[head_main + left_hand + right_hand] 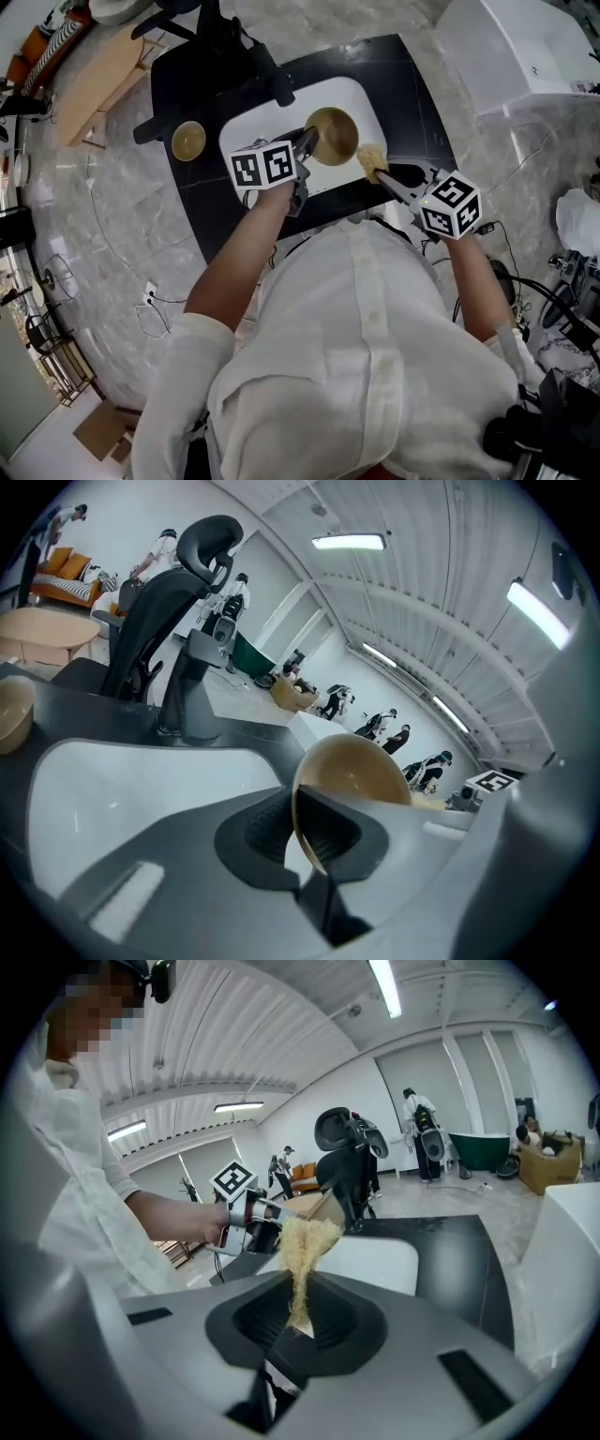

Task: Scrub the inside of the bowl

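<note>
Two claws sit closest to the eye, one in each hand. Left claw (302, 832) is pinching the rim of one tan bowl (361, 766), with one jaw inside the bowl and one jaw outside it. That bowl is tipped up on its side, so its open part faces the other claw. Right claw (295, 1316) is squeezed on one yellow, stringy scrubber (305, 1241), and the fluffy end sticks out past the jaws. From above, the left claw (307, 141) holds the bowl (333, 134) over a white board (347, 94). The right claw (380, 173) holds the scrubber (371, 159) just beside the bowl's rim, on its right. I cannot tell if they touch. Each claw has one cube with black and white squares, so there are two cubes (265, 166) (452, 203). The white board lies on a black table (412, 103). A second tan bowl (188, 141) stands by itself on the black table, left of the board and well apart from the claws. One black office chair (216, 37) stands at the far side of the table. The person wears a white shirt (347, 347).
</note>
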{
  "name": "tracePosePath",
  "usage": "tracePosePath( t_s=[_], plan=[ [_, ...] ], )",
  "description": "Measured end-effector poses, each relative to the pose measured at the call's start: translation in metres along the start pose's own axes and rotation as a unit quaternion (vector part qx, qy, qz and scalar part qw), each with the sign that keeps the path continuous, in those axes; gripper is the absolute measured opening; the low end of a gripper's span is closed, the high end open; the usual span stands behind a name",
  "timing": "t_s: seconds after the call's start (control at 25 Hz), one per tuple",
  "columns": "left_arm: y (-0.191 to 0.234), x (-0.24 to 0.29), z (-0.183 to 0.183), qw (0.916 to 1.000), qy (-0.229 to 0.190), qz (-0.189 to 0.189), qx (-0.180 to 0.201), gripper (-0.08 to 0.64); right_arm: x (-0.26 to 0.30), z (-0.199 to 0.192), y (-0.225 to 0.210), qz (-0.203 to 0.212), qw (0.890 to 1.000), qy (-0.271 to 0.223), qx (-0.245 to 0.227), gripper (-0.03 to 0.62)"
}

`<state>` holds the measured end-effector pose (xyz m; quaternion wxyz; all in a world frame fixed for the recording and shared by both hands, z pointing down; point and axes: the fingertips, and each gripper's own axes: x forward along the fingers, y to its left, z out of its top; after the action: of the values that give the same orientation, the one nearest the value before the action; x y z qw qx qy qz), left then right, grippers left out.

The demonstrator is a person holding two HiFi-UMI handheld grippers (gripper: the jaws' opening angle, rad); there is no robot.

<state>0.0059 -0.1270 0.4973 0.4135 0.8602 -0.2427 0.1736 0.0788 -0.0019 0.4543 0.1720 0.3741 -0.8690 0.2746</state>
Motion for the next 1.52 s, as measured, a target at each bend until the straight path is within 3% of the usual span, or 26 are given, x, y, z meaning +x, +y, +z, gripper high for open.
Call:
tracePosePath(
  t_s=[0.48, 0.76, 1.0, 1.36, 1.52],
  plan=[
    [-0.012, 0.158, 0.057, 0.9928, 0.027, 0.116, 0.016, 0.014, -0.051, -0.019, -0.09, 0.031, 0.999, 0.021, -0.003, 0.037],
    [0.022, 0.228, 0.093, 0.9817, 0.054, 0.182, 0.013, 0.014, -0.067, -0.035, -0.13, 0.053, 0.998, 0.042, 0.0, 0.037],
    [0.058, 0.262, 0.094, 0.9674, 0.09, 0.237, 0.009, 0.014, -0.074, -0.045, -0.149, 0.063, 0.997, 0.047, 0.014, 0.038],
    [0.08, 0.279, 0.09, 0.961, 0.11, 0.254, -0.008, 0.018, -0.079, -0.06, -0.164, 0.063, 0.996, 0.055, 0.029, 0.037],
    [0.079, 0.281, 0.092, 0.9637, 0.104, 0.246, 0.0, 0.037, -0.08, -0.063, -0.166, 0.063, 0.996, 0.058, 0.029, 0.038]
  ],
)
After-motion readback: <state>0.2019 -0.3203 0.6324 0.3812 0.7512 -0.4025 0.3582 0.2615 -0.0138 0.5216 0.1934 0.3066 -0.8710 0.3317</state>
